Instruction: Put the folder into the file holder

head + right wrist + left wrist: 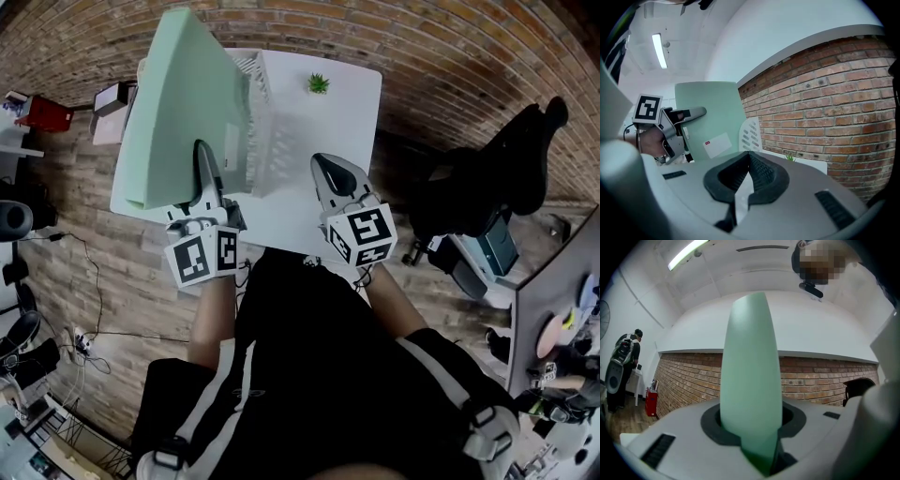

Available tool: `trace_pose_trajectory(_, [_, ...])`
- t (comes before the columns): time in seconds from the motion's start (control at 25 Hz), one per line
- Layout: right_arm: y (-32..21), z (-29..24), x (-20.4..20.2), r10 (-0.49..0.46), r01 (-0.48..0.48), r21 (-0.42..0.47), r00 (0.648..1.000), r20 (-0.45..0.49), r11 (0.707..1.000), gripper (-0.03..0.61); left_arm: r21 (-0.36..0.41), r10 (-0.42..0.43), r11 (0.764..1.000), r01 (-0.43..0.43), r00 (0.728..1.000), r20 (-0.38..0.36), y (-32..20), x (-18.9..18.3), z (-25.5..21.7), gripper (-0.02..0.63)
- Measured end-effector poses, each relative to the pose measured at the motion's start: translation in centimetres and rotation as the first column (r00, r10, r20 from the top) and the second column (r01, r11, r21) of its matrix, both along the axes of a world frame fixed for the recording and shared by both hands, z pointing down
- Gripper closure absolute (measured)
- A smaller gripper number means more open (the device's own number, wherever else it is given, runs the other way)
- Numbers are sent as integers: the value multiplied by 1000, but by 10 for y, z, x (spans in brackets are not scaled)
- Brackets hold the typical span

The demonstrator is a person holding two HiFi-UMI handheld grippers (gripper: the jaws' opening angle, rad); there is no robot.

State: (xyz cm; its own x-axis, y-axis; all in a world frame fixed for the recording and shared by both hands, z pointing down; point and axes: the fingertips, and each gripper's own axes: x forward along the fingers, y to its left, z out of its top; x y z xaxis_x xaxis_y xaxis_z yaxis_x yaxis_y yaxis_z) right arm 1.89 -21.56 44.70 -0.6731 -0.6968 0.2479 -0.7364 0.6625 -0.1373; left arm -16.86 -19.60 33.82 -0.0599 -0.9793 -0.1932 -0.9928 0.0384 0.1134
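- Head view: the left claw (204, 155) is clamped on the near edge of the mint-green folder (173, 108). The folder stands up over the left end of the white table (323, 127), leaning left, and its top overhangs the table's left edge.
- The white file holder (265, 112) sits right against the folder's right side. The folder hides the holder's left part, so I can't tell if the bottom edge is in a slot.
- The right claw (330, 171) hovers over bare tabletop just right of the holder, with its jaws together and nothing in them. There's loads of room on that side, just a tiny plant (318, 83) near the far edge. A black chair (497, 178) stands well clear off to the right.
- Left gripper view: the folder is edge-on and fills the middle, pinched between the pads. It blocks any look at the holder. What you do get here is a brick wall (693, 376) and a person (626, 362) far off on the left.
- Right gripper view: the jaw tips meet, with only a sliver of table showing behind them, so it's empty. This is the one side-on look. It shows the folder's flat face with a white label (717, 144), and the left claw gripping its left edge. The holder's slotted end panel overlaps the folder's right edge.
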Motion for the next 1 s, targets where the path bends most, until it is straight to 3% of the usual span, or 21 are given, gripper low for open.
trace_pose_trajectory(0.44, [5,11,-7,-34,33,-25,999,-35,999,571,-10,3,1000,-3,1000,6,-2,2,18,456])
trace_pose_trajectory(0.76, [3,15,-4,-20,19,-37,999,-34,999,571,-112,62,992,-60,998,21,-9,12,44,453])
trace_pose_trajectory(1.0, [3,18,-2,-17,16,-41,999,-28,999,571,-122,59,991,-57,998,15,-6,13,58,453])
